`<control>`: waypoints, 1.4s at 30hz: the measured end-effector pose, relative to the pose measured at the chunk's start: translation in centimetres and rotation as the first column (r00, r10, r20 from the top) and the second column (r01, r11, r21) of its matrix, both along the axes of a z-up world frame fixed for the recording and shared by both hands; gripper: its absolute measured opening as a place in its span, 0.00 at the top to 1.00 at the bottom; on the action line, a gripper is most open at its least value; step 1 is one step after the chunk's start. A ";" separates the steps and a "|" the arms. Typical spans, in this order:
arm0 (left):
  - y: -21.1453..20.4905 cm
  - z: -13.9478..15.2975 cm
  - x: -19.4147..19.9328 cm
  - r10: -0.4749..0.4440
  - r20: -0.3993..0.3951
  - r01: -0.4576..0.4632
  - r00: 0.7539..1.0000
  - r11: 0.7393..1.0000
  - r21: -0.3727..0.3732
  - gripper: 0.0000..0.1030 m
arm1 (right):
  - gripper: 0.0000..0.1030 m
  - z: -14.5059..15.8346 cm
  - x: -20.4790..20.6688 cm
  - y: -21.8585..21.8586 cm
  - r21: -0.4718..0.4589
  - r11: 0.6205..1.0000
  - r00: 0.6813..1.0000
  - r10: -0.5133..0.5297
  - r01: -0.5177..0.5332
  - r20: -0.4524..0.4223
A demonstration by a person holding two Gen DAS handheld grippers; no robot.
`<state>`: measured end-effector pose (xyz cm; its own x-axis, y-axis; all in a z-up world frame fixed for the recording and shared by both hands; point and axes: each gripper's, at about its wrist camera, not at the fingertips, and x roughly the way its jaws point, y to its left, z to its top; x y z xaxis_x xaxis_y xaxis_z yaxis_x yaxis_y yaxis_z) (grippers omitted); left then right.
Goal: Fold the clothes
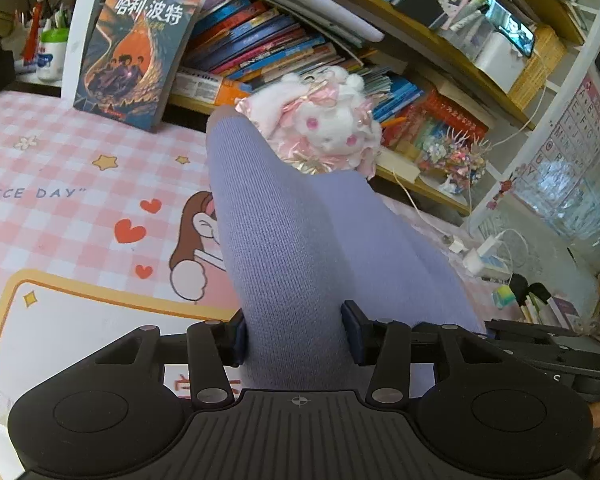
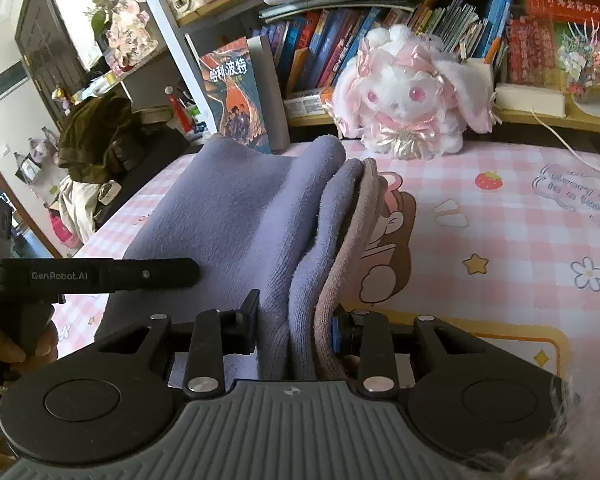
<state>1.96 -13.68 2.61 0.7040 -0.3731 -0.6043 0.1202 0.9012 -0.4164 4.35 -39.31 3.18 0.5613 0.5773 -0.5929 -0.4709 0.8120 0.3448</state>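
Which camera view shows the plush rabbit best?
The right wrist view: the plush rabbit sits upright on the desk, its whole face, both ears and its ribbon bow unobstructed. In the left wrist view the plush rabbit appears tilted, and the lavender knit garment covers its lower part.

I see a desk [image 2: 500,248] under a pink checked mat printed with hearts, stars and a cartoon girl. A white-and-pink plush rabbit [image 2: 408,96] sits at its back edge, against a shelf of books [image 2: 320,48]. A Harry Potter paperback [image 1: 140,48] leans upright nearby. Left of the desk lies a dark heap, possibly clothing [image 2: 96,140]. White charger cables [image 1: 484,252] trail at the right.
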 end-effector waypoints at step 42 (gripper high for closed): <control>13.6 0.3 2.2 -0.163 0.046 0.164 0.986 0.986 -0.019 0.56 | 0.71 0.3 -2.9 12.7 -0.035 0.988 0.987 -0.146 0.149 0.060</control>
